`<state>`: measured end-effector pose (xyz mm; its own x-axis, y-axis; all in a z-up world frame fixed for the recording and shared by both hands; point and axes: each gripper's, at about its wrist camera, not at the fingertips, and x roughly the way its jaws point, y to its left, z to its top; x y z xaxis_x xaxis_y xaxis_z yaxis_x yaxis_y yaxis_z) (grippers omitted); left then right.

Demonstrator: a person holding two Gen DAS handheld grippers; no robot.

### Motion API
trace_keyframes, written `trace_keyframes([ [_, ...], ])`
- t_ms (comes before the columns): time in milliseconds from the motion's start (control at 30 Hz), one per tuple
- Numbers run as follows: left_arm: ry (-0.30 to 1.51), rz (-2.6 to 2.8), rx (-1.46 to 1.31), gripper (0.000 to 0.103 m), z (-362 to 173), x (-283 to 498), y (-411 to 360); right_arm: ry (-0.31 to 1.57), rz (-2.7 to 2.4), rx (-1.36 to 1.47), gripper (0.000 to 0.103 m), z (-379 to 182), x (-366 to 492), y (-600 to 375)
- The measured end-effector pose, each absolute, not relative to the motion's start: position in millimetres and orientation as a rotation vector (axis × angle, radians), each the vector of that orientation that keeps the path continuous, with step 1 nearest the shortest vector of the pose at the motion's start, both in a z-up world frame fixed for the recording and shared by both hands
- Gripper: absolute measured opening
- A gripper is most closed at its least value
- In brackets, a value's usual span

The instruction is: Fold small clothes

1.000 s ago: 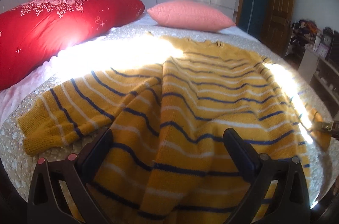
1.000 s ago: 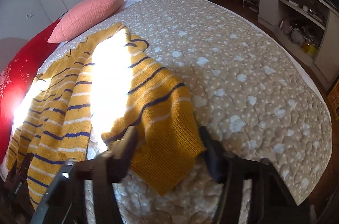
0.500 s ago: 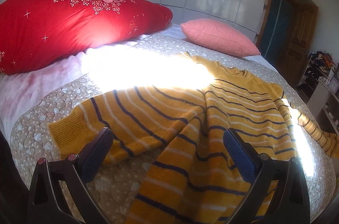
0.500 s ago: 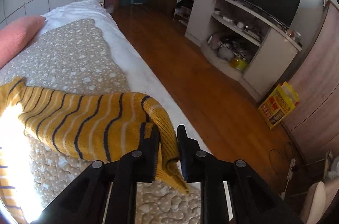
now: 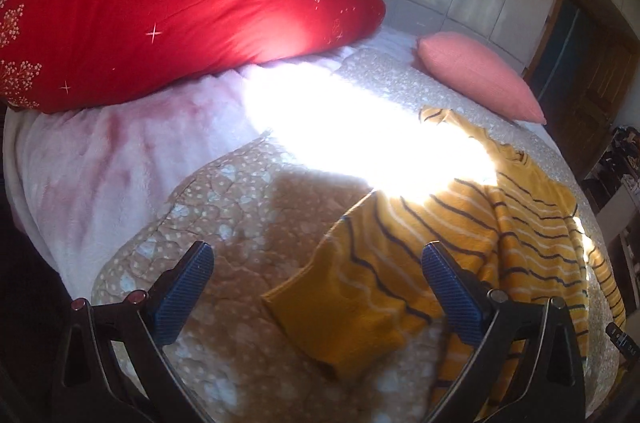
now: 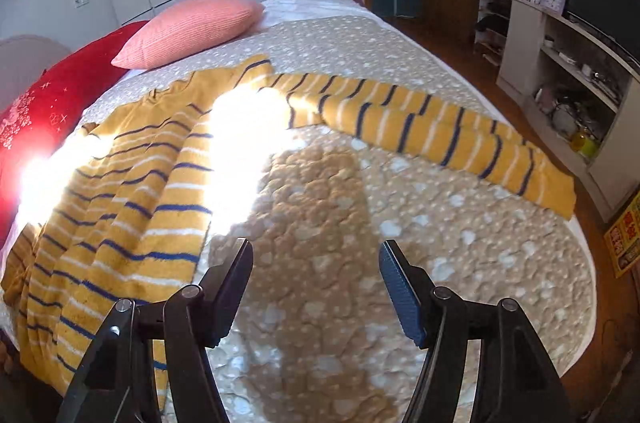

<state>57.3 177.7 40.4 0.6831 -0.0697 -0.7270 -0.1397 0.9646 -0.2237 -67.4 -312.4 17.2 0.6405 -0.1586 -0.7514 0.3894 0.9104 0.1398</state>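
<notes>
A yellow sweater with navy and white stripes (image 6: 132, 191) lies flat on the bed. Its right sleeve (image 6: 432, 135) is stretched out toward the bed's right edge. In the left wrist view the left sleeve's plain yellow cuff (image 5: 332, 323) lies between my fingers, with the sweater body (image 5: 520, 231) to the right. My left gripper (image 5: 316, 291) is open and empty just above that cuff. My right gripper (image 6: 316, 283) is open and empty over bare quilt, between the sweater body and the right sleeve.
A beige spotted quilt (image 6: 440, 263) covers the bed. A red duvet (image 5: 160, 15) and a pink pillow (image 6: 188, 27) lie at its head. A shelf unit with a TV (image 6: 580, 63) stands to the right, across wooden floor. Strong sunlight crosses the sweater.
My right gripper has let go of the right sleeve, opened and pulled back; the sleeve now lies stretched out. My left gripper has swung left from the sweater body to the left cuff.
</notes>
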Motion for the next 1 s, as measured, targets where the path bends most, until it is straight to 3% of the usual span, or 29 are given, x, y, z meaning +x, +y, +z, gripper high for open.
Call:
trace_keyframes([
  [133,0.950,-0.003,-0.197,0.103,12.3,88.0,176.0,0.829,-0.287,0.336,0.070,5.5,-68.9,-304.4],
  [200,0.953,-0.011,-0.185,0.096,6.3,94.8,172.2,0.836,-0.280,0.351,0.070,0.4,-68.3,-304.5],
  [233,0.947,-0.026,-0.182,0.066,6.8,96.0,169.0,0.840,-0.281,0.356,0.070,-1.6,-69.0,-304.8],
  [267,0.950,-0.040,-0.179,0.027,8.3,96.6,165.6,0.842,-0.282,0.359,0.070,-3.6,-70.0,-304.9],
  [300,0.948,-0.062,-0.187,0.011,11.5,96.3,163.6,0.843,-0.286,0.360,0.070,-4.9,-70.4,-305.1],
  [333,0.951,-0.108,-0.211,0.003,15.2,96.0,162.6,0.842,-0.289,0.361,0.071,-5.9,-70.4,-305.5],
  [700,0.859,0.358,-0.099,0.006,86.0,141.6,265.4,0.813,-0.296,0.399,0.071,-4.5,-72.5,-307.5],
  [733,0.855,0.325,-0.146,0.009,88.6,136.1,270.6,0.806,-0.288,0.413,0.071,-4.3,-74.0,-307.3],
  [800,0.842,0.254,-0.194,0.026,90.7,117.8,269.7,0.795,-0.255,0.437,0.071,-2.8,-76.2,-304.8],
  [833,0.841,0.220,-0.204,0.044,91.1,106.9,263.9,0.789,-0.230,0.453,0.071,-1.5,-77.2,-303.4],
  [867,0.835,0.180,-0.213,0.054,90.0,96.4,252.6,0.784,-0.205,0.469,0.071,-0.4,-77.9,-301.2],
  [1000,0.875,-0.044,-0.239,0.059,75.1,55.5,203.4,0.776,-0.052,0.563,0.071,1.9,-81.3,-291.7],
])
